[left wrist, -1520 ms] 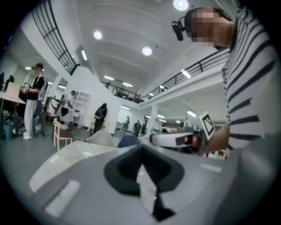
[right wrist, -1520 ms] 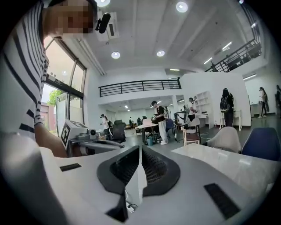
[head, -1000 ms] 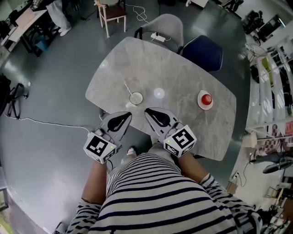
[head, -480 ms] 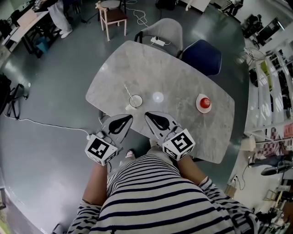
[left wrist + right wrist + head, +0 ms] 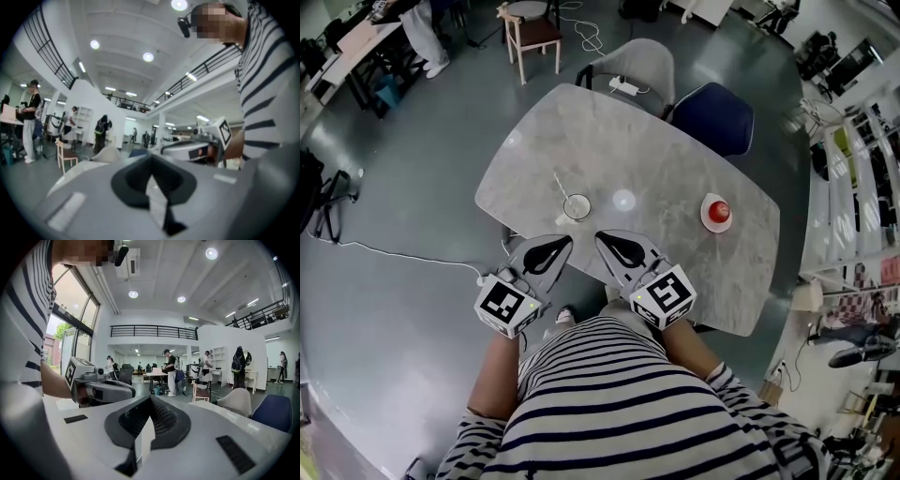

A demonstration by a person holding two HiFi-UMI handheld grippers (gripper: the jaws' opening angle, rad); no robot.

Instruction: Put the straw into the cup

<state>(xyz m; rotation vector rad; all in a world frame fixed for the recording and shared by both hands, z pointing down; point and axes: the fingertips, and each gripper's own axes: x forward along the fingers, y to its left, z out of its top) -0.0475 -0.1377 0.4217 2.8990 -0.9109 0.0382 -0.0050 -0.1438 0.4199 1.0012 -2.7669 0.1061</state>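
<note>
A small clear cup [image 5: 577, 205] stands on the grey marble table [image 5: 675, 159] near its front edge. A thin white straw [image 5: 560, 181] runs from the cup's rim up and to the left. I cannot tell whether it lies on the table or leans in the cup. My left gripper [image 5: 565, 240] [image 5: 151, 161] is held just below the table's near edge, shut with nothing in it. My right gripper [image 5: 600, 234] [image 5: 149, 401] is beside it, also shut and empty. Neither gripper view shows the cup or straw.
A white plate [image 5: 707, 220] with a red object sits at the table's right. A power strip [image 5: 622, 84] lies at the far edge. A grey chair [image 5: 639, 56] and a blue chair [image 5: 712, 111] stand behind the table. A cable [image 5: 394, 253] crosses the floor at left.
The head view has shifted slightly. Both grippers stay shut and almost still in front of the table.
</note>
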